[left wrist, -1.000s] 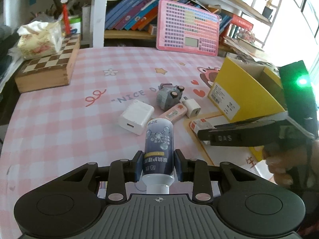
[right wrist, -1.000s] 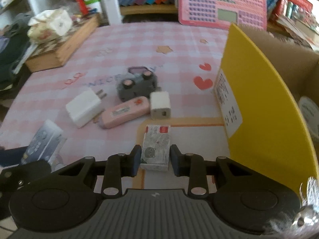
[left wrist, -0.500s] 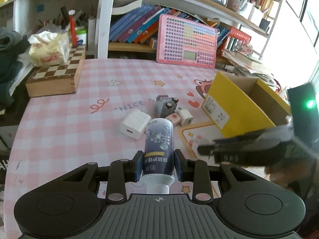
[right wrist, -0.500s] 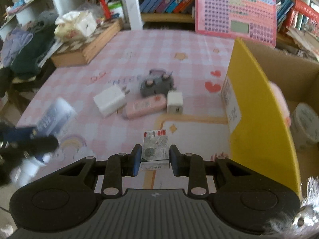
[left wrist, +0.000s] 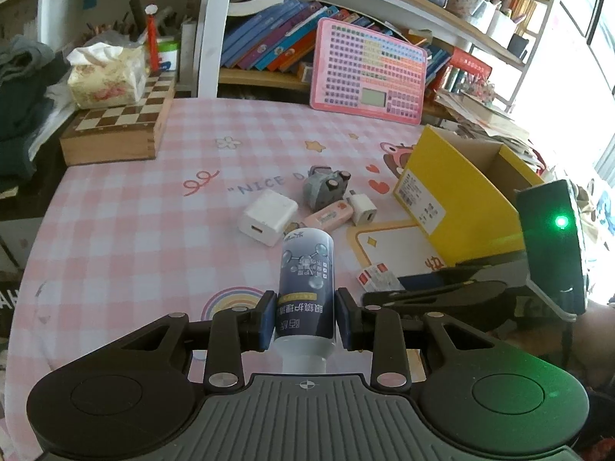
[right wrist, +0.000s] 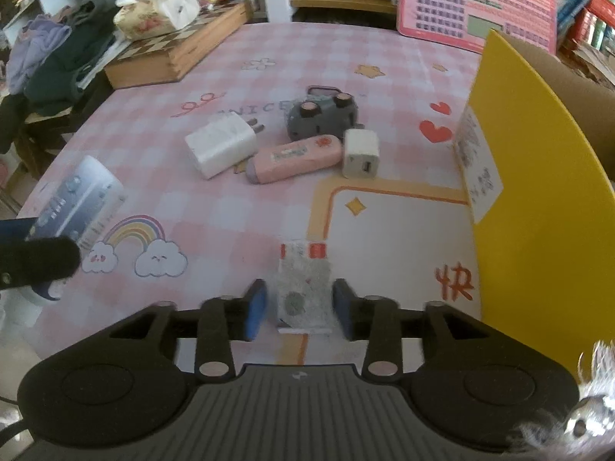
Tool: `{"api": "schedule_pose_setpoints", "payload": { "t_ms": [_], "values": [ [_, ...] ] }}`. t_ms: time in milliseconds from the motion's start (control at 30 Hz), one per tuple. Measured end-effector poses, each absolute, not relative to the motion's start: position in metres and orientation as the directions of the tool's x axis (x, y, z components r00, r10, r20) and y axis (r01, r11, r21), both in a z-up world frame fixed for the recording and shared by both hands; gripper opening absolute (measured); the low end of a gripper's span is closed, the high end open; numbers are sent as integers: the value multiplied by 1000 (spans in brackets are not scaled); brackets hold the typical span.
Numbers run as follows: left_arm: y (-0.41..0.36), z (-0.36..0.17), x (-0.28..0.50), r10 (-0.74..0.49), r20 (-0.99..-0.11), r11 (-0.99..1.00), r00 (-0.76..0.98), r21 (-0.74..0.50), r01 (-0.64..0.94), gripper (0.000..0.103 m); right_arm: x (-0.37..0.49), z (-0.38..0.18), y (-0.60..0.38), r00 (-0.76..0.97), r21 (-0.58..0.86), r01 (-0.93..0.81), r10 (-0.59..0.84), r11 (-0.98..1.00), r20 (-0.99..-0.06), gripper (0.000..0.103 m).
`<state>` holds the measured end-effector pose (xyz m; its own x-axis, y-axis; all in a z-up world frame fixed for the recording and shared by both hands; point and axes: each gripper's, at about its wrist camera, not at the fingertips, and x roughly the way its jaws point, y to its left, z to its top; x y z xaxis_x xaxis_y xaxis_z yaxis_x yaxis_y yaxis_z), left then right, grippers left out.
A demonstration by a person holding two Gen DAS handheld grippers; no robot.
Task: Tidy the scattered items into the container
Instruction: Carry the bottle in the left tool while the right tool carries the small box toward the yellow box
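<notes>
While my left gripper (left wrist: 305,322) clamps the dark-blue bottle (left wrist: 306,276) near its cap end, held clear of the pink check tablecloth (left wrist: 127,238) ready for the yellow box (left wrist: 457,199) at far right, my right gripper (right wrist: 300,309) is opening w/ the small grey-white packet (right wrist: 303,288) between its blue pads (right wrist: 255,309), gaps showing both sides. Packet lies on the cloth just left of the box wall, not in it; whether that's a slip or a re-grip, can't tell. Beyond: pink tube (right wrist: 296,157), small white plug (right wrist: 361,153), big white charger (right wrist: 221,144) & grey toy car (right wrist: 323,115) clustered mid-table, untouched. Vs. a sec ago: right pads were tight on the packet, now parted; bottle grip unchanged, cluster hasn't shifted.
</notes>
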<state>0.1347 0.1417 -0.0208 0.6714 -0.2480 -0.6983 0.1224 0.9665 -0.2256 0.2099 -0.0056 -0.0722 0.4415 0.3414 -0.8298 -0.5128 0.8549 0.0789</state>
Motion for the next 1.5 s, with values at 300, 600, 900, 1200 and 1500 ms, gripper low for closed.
{"api": "schedule_pose_setpoints", "payload": {
  "t_ms": [300, 600, 900, 1200, 1500],
  "values": [
    [145, -24, 138, -253, -703, 965, 664, -236, 118, 31, 214, -73, 5, 462, 25, -540, 321, 841, -826, 28],
    [153, -14, 126, -297, -682, 946, 668, -305, 110, 31, 197, -38, -7, 449, 91, -550, 386, 830, -806, 28],
    [150, 6, 95, -343, -650, 928, 678, -348, 136, 31, 155, -3, -29, 441, 140, -569, 444, 811, -780, 28],
    [137, 21, 60, -381, -619, 917, 687, -349, 194, 31, 112, 12, -54, 465, 154, -550, 454, 821, -760, 28],
    [120, 26, 34, -423, -601, 900, 678, -364, 240, 31, 77, 19, -80, 510, 157, -505, 440, 849, -739, 28]
  ]
}}
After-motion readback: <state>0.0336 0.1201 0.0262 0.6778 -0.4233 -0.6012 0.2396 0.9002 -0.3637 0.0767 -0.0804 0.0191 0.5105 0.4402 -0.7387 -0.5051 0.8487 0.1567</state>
